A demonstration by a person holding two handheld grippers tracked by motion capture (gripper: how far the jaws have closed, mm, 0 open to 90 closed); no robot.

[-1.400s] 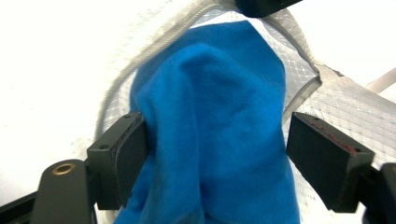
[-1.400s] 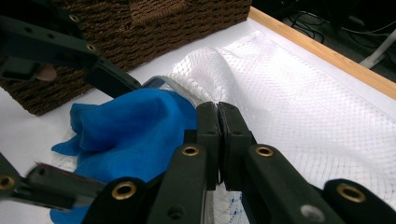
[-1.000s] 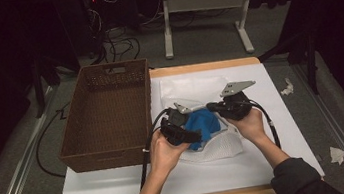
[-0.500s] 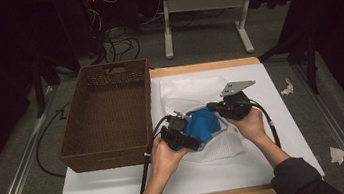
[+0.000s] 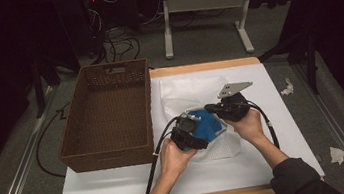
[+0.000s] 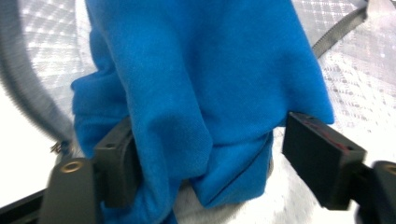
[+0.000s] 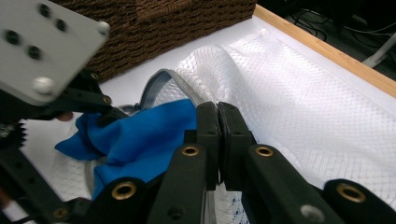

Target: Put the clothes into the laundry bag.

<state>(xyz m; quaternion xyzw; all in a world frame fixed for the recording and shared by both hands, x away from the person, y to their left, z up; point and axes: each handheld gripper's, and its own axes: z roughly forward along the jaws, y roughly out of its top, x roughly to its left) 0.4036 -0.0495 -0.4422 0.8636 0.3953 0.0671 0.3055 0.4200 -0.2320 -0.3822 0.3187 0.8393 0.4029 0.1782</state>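
Observation:
A blue cloth [image 5: 209, 122] lies bunched at the mouth of a white mesh bag [image 5: 189, 92] on the white table cover. My left gripper [image 5: 198, 125] is open. Its jaws stand wide on either side of the blue cloth [image 6: 201, 70]; the left jaw touches the fabric and the right jaw stays clear of it. My right gripper [image 5: 210, 108] is shut on the mesh bag's grey-trimmed edge [image 7: 205, 100], just beside the blue cloth [image 7: 140, 135]. In the right gripper view, the left gripper's grey plate [image 7: 42, 46] shows at upper left.
An empty brown wicker basket [image 5: 147, 105] stands at the table's left, close to the left hand. The white cover [image 5: 285, 127] stretches to the right and front. A wooden table edge [image 7: 327, 51] runs behind the bag. Cables and a desk frame lie on the floor beyond.
My left gripper has shifted a little to the right, closer in on the blue cloth. The right gripper has held its place on the bag.

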